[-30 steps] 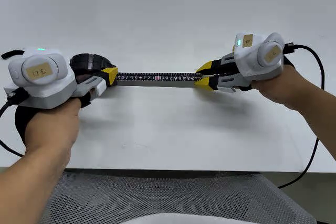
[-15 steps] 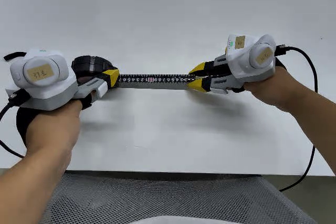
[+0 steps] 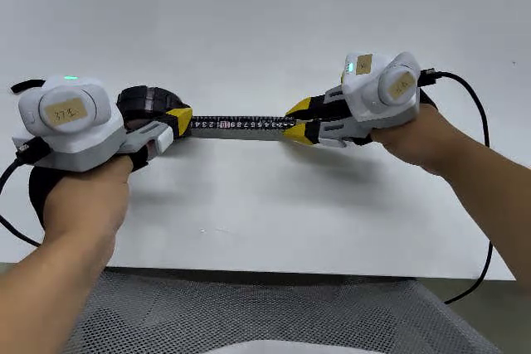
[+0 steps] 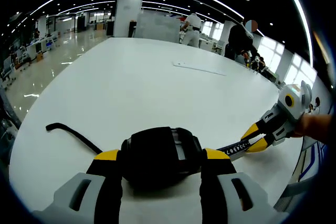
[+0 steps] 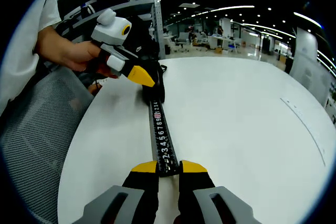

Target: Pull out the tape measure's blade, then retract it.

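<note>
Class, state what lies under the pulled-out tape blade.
White table lies under the blade. The blade's tip is covered by the right gripper.

Three cameras around one white table: one above, two facing each other along the tape.

From the headset we look forward and down over the near edge of the table (image 3: 265,205), with the left gripper (image 3: 176,118) and the right gripper (image 3: 299,120) at middle distance. The left gripper view sits low and very close behind the tape measure (image 4: 157,153) between its jaws, and seems to aim a little aside of the right gripper, which the fisheye bends at its right edge. The right gripper view looks along the blade (image 5: 160,135) toward the left gripper. All three share that blade.
</note>
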Demonstrator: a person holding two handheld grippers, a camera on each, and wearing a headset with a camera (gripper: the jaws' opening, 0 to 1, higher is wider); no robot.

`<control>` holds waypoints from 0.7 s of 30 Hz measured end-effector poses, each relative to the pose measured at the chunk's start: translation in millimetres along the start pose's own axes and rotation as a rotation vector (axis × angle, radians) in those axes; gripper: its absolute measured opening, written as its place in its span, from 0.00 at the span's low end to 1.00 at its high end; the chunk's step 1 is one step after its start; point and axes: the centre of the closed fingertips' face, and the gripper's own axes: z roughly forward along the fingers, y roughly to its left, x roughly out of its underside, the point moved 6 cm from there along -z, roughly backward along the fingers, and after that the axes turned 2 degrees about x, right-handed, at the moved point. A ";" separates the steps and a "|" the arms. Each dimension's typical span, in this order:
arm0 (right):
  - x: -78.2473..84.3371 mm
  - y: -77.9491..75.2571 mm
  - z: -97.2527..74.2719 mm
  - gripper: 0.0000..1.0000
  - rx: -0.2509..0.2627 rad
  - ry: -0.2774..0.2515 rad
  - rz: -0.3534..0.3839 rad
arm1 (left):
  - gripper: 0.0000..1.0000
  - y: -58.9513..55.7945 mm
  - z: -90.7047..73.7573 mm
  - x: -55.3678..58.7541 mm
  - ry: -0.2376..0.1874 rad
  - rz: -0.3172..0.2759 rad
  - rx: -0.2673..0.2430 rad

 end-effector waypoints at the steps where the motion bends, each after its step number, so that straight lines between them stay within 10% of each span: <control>1: -0.9 0.3 1.2 0.10 -0.001 -0.001 -0.001 | 0.55 0.0 0.0 0.0 -0.001 -0.001 0.000; 21: -18.0 7.1 24.2 0.10 -0.022 -0.025 -0.014 | 0.55 0.1 -0.4 0.1 0.000 -0.009 0.008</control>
